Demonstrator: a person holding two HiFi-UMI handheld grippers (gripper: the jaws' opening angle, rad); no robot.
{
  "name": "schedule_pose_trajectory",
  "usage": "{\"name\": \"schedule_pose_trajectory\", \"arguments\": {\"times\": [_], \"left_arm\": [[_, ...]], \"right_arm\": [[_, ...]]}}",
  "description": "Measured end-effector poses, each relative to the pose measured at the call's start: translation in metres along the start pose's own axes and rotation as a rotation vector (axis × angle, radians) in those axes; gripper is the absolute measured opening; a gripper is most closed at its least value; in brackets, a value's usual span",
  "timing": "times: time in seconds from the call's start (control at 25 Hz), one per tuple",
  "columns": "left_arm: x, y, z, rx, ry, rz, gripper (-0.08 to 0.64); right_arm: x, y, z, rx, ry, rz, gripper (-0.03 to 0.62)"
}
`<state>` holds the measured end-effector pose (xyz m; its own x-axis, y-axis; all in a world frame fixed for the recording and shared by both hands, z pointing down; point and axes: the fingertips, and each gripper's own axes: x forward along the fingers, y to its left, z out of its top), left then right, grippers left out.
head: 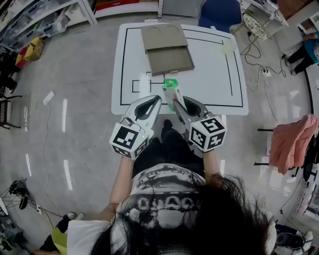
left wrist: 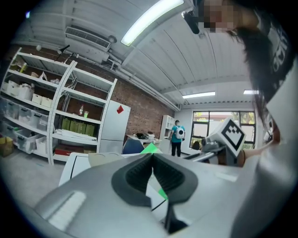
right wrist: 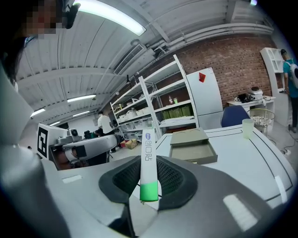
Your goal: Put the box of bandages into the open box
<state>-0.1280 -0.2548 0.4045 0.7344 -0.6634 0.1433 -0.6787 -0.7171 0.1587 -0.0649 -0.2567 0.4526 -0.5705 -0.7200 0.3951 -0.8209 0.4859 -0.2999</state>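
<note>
The box of bandages point(head: 172, 90), a slim white carton with a green end, stands upright between the jaws of my right gripper point(head: 176, 102), which is shut on it. In the right gripper view the carton point(right wrist: 147, 158) rises from between the dark pads. Both sit over the near edge of the white table point(head: 219, 79). The open box point(head: 167, 57), flat and grey-brown with its lid folded back, lies at the table's far centre, and appears beyond the carton point(right wrist: 193, 148). My left gripper point(head: 154, 101) hangs just left of the carton, shut with nothing in it point(left wrist: 152, 155).
A translucent cup point(head: 228, 47) stands on the table's far right part. A blue chair point(head: 219, 12) is behind the table. Cables point(head: 256, 60) trail on the floor to the right, near a rack with pink cloth point(head: 291, 142). Shelving point(head: 45, 17) lines the far left.
</note>
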Motion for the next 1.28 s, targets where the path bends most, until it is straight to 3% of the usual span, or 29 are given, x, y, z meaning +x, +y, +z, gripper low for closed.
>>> {"name": "schedule_pose_trajectory", "arguments": {"times": [0.24,0.52,0.76,1.12,1.28], "left_arm": [[0.019,0.021,0.005,0.002,0.001,0.049,0.000],[0.051,0.033,0.020,0.000,-0.014,0.091,0.000],[0.074,0.045,0.019,-0.006,0.001,0.118,0.000],[0.093,0.068,0.019,-0.019,0.029,0.175,0.000],[0.099,0.076,0.018,-0.023,0.037,0.192,0.000]], "right_arm": [[0.033,-0.033,0.004,-0.024,0.042,0.034,0.095],[0.093,-0.101,0.013,-0.042,0.133,0.046,0.095],[0.158,-0.157,0.013,0.147,0.194,0.090,0.095],[0.218,-0.204,0.003,0.531,0.279,0.117,0.095],[0.227,-0.214,-0.005,0.555,0.327,0.081,0.095]]}}
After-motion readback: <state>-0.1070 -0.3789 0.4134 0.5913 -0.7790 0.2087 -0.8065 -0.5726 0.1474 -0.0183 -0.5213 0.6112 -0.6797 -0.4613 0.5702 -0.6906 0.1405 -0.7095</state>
